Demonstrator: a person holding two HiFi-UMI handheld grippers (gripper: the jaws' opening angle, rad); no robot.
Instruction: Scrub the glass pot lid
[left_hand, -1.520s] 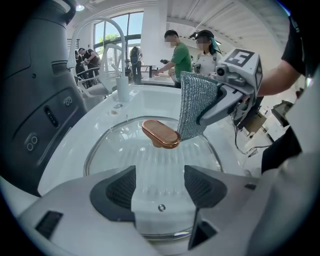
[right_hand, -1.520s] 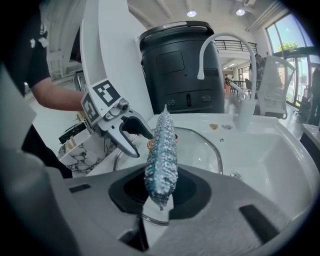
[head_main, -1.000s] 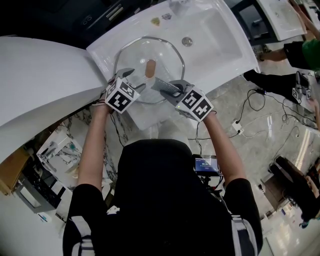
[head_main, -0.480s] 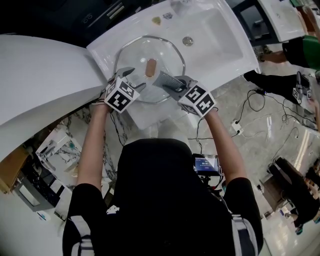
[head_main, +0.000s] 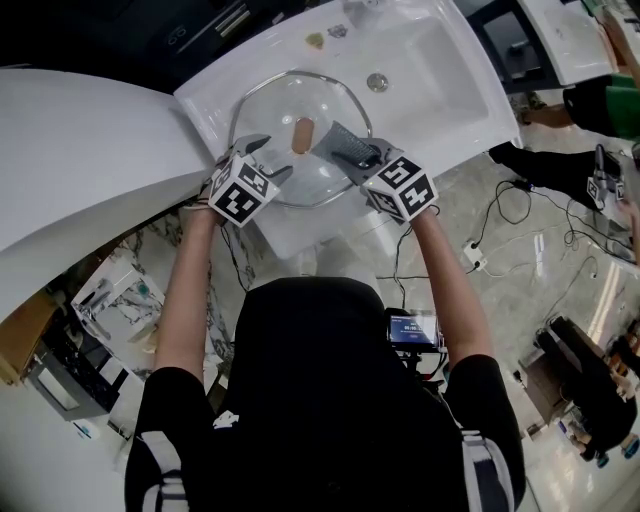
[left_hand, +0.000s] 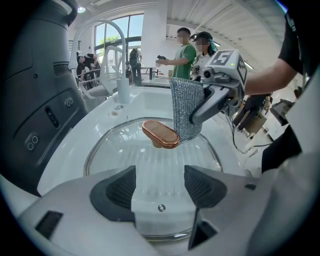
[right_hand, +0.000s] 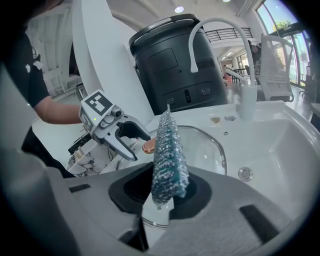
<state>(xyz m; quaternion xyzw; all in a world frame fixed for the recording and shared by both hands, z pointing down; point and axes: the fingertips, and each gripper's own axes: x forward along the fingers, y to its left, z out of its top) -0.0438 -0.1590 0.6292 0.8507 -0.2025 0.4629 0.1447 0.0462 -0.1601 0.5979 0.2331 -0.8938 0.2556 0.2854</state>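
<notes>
Arms reach forward from the body to the white bench (head_main: 120, 130).

Left gripper (head_main: 265, 160): fingers (left_hand: 117, 187) spread wide, nothing pinched. They sit at the near-left rim of the lid (head_main: 325, 110), and the rim passes just under the gap between them. Whether they touch the glass I cannot tell.

Right gripper (head_main: 360, 160): fingers pressed onto a scrubber (right_hand: 169, 160), a silvery mesh pad with a blue-green tinge. The pad stands on edge between them, upright in the right gripper view. In the left gripper view the right gripper (left_hand: 199, 116) comes in from the right, and the scrubber (left_hand: 185, 110) hangs down just beside and behind the knob (left_hand: 161, 134). Its lower edge is at the glass; contact is not clear.

Lid (left_hand: 150, 160): clear glass with a metal rim, dome up, lying flat over the left part of the basin. The copper-coloured oval knob (head_main: 302, 135) is at its centre, with the scrubber (head_main: 343, 143) to the right of it.

Beyond the lid: a drain (head_main: 377, 82) in the basin floor, then a white curved tap (right_hand: 220, 22). A large black appliance (right_hand: 170, 65) stands behind the bench. Two people (left_hand: 187, 55) stand far back in the room.
</notes>
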